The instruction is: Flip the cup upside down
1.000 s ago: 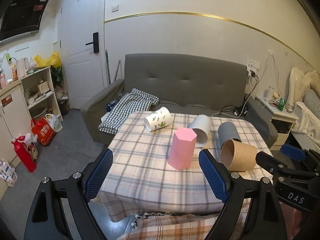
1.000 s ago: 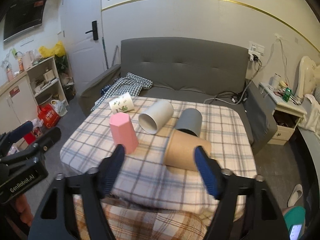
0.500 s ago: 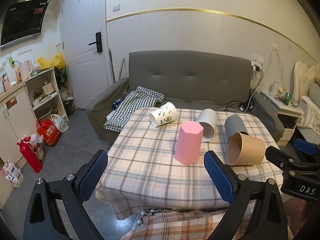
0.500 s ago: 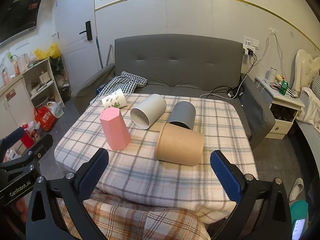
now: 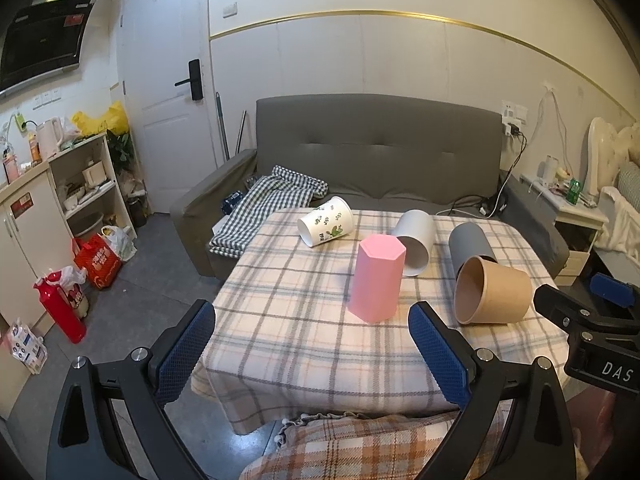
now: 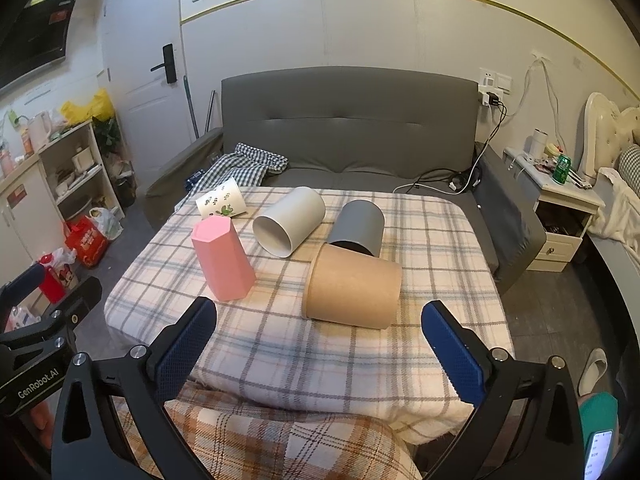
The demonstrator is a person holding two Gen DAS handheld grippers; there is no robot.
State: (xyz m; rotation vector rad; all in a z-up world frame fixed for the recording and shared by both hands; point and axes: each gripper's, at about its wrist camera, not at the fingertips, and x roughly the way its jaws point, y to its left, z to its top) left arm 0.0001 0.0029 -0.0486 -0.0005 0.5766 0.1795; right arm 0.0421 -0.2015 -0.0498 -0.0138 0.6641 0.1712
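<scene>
A pink hexagonal cup (image 5: 376, 279) (image 6: 222, 258) stands with its closed end up on the plaid-covered table (image 5: 304, 344) (image 6: 320, 356). A brown paper cup (image 5: 493, 291) (image 6: 352, 287), a dark grey cup (image 5: 470, 244) (image 6: 358, 226), a light grey cup (image 5: 414, 241) (image 6: 290, 220) and a white leaf-print cup (image 5: 326, 227) (image 6: 221, 203) lie on their sides. My left gripper (image 5: 312, 350) is open and empty, near the table's front edge. My right gripper (image 6: 320, 350) is open and empty, in front of the brown cup.
A grey sofa (image 5: 376, 160) with a checked cloth (image 5: 264, 208) stands behind the table. Shelves (image 5: 84, 184) and bags (image 5: 98, 260) are on the left, a nightstand (image 6: 560, 216) on the right. A plaid blanket (image 6: 280, 440) lies below the grippers.
Both grippers have pulled back and risen from the table. The right gripper's jaws have opened wider. The cups have not moved.
</scene>
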